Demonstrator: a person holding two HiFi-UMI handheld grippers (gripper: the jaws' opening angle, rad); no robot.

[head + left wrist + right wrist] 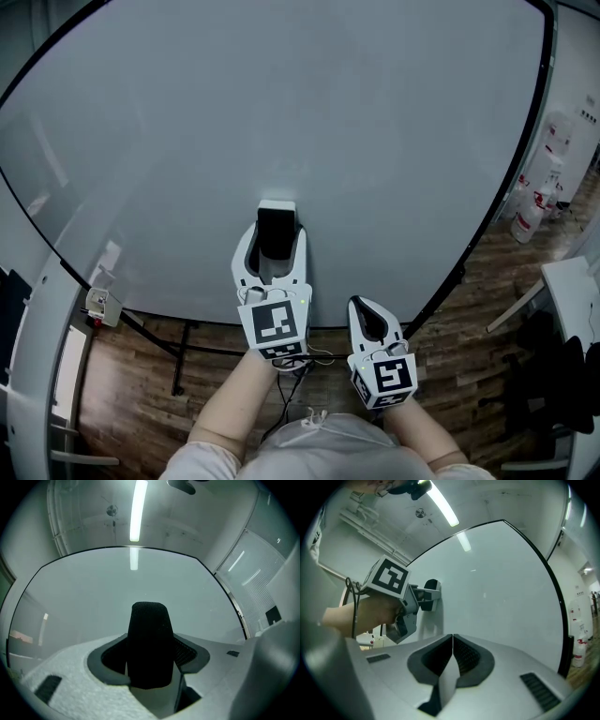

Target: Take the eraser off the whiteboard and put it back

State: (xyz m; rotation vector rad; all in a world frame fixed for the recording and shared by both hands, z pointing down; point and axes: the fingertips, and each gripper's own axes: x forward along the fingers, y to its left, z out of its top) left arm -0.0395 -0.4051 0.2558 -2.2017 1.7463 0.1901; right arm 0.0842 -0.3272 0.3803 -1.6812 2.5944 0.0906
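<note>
— Left gripper (277, 229): clamped on the one eraser (276, 240), jaws spread wide round its black block. Right gripper (361, 307): holding nothing, pads pressed flat together. Counted so far: two grippers, one eraser, one whiteboard (281, 112).

— And where exactly for the eraser?

— Up at the board's lower middle, between the left jaws. Probably touching the surface, though hard to settle from above.

— Anything cut off or unclear?

— Plenty. Board's top and left edges lost past the frame in the head view. Of the person, only two forearms (232, 403) showing, both hands tucked behind the two marker cubes (277, 323). White-and-red containers (536, 202) on the wooden floor (469, 300) at far right, too small to count. One small box (97, 305) by the board's lower left edge, unreadable.

— Differences between the views?

— Left gripper view: only the eraser's dark felt end filling the gap, plus one ceiling strip light (137, 510) mirrored in the board. Right gripper view: closed jaws up close, and beyond them the left gripper side-on with the eraser at the board, an angle found nowhere else. Floor and stand legs (178, 361): head view alone.
</note>
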